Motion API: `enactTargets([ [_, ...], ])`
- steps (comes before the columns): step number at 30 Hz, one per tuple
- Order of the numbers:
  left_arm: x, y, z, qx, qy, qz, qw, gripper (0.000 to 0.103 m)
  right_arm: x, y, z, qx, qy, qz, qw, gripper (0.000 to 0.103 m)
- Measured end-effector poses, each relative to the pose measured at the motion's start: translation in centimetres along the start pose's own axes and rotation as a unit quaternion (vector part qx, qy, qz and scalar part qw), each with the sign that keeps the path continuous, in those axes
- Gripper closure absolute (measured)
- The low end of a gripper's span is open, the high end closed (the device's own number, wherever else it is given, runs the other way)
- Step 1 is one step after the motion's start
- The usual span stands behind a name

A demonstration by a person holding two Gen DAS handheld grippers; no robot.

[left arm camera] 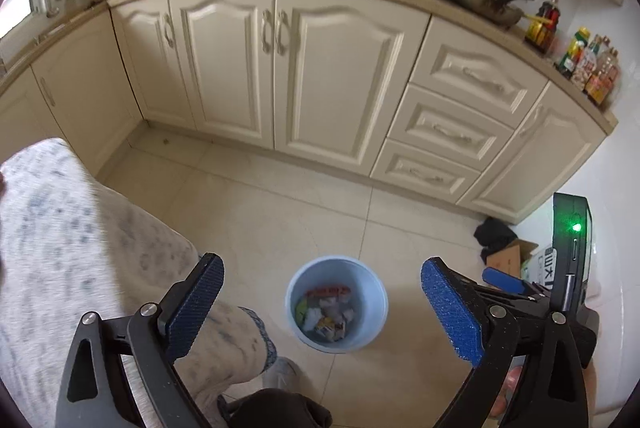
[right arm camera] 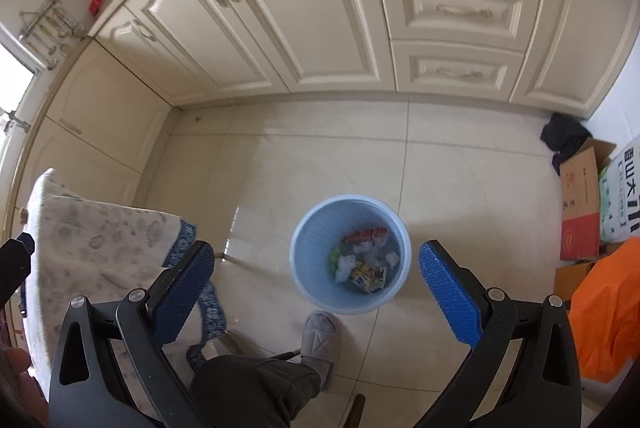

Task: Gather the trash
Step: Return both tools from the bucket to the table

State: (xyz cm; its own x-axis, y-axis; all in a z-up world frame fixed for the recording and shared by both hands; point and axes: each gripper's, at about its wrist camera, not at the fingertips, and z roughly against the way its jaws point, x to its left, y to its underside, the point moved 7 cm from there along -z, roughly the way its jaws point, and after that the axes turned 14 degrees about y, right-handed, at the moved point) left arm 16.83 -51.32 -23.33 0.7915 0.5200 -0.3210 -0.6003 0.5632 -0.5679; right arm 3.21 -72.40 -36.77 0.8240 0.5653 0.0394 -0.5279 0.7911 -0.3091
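Hovering over the bin (right arm camera: 351, 254) with both tongs wide open and empty.
We judged the crumpled trash (right arm camera: 362, 264) below our right tongs (right arm camera: 316, 282) and left tongs (left arm camera: 322, 302) light and soft; pinch anywhere.

Soft daylight from a window (right arm camera: 12, 68) at left, strong fisheye bending, blurred cloth (left arm camera: 60, 228) edge.

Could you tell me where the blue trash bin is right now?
The blue trash bin stands on the floor tiles, centred between both open grippers, just ahead of the grey slipper.
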Motion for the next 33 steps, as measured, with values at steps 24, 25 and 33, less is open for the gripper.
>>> enactTargets([
  [24,7.3,12.9,34.3,-0.208,-0.141,0.056,0.9663,0.001,21.3,4.3,24.3,-0.199,-0.119,0.170,0.958,0.000],
  [25,7.7,13.4,35.2,-0.214,-0.148,0.061,0.9637,0.001,22.5,4.9,25.4,-0.206,-0.126,0.179,0.954,0.000],
  [33,10.2,18.7,42.8,-0.261,-0.210,0.108,0.9359,0.001,29.4,9.2,30.3,-0.246,-0.161,0.243,0.924,0.000],
])
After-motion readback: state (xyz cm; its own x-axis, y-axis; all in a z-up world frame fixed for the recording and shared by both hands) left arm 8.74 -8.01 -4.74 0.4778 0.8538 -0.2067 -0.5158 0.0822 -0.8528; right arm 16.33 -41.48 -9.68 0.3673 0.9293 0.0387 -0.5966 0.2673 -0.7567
